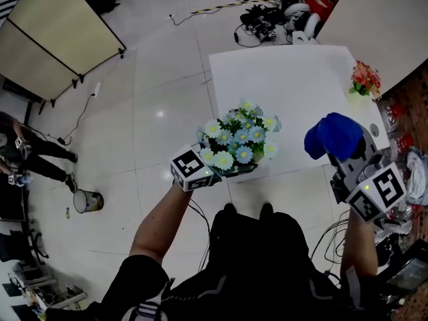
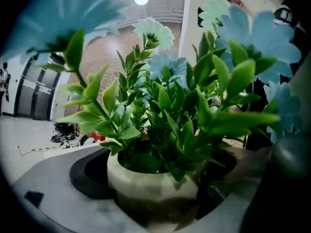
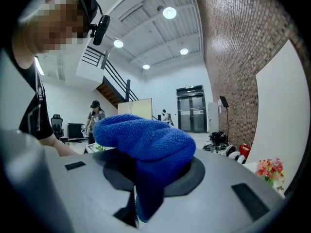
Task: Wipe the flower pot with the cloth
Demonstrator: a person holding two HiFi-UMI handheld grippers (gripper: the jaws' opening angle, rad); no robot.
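– Grippers: what does each have?
– On the left, the left gripper (image 2: 158,174) is clamped round the white flower pot (image 2: 146,183), a jaw on either side, at the near edge of the white table (image 1: 294,85). The right gripper (image 3: 150,178), nearly closed, pinches the blue cloth (image 3: 146,137) off the table's near right corner.
– Room?
– Pot and cloth are well apart. Open tabletop lies beyond the pot, with a red bouquet (image 1: 365,77) at the far right edge.

Ceiling lamps (image 3: 169,12) bright; fisheye edges dark; petals (image 2: 252,33) seemingly defocused.
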